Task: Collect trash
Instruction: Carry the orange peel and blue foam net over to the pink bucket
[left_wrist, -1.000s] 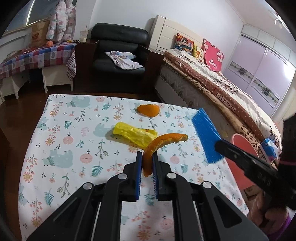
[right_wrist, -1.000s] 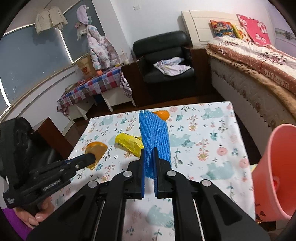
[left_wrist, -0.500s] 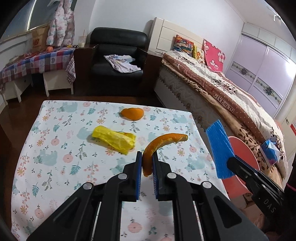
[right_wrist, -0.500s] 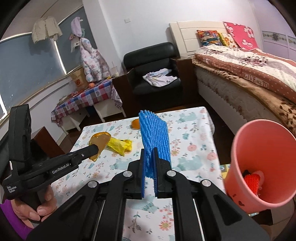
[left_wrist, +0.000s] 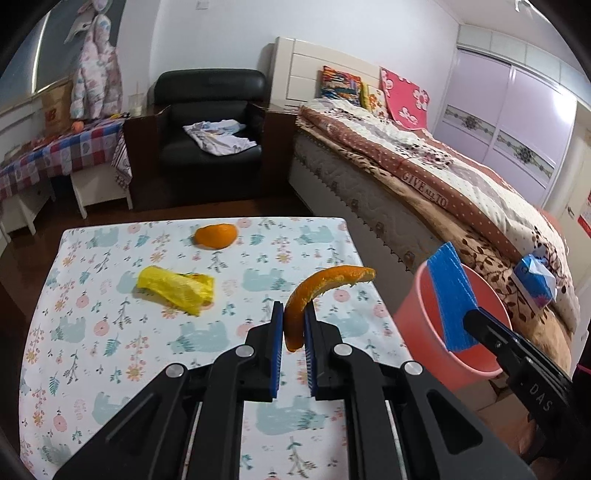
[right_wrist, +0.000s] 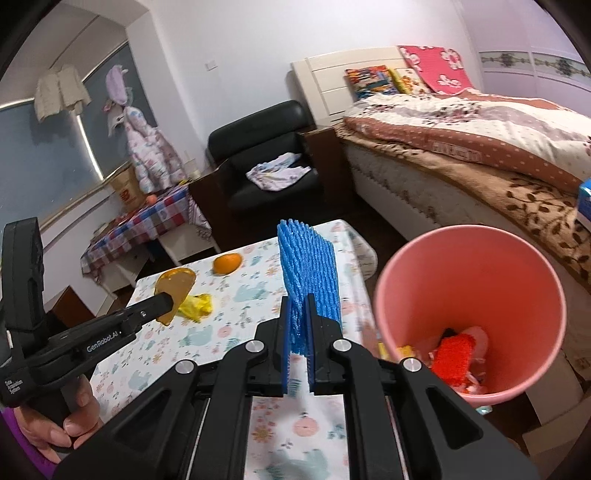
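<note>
Both clamped grippers have swung toward the pink bin, carrying orange peel and blue foam.

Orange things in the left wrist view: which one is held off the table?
The curved orange peel strip, clamped between the left gripper's fingers. The other, a rounded orange piece, lies on the tablecloth at its far edge.

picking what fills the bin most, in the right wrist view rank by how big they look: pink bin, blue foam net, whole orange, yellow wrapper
1. pink bin
2. blue foam net, though nearest the camera
3. whole orange and yellow wrapper: look alike, and the wrapper is partly hidden
</note>
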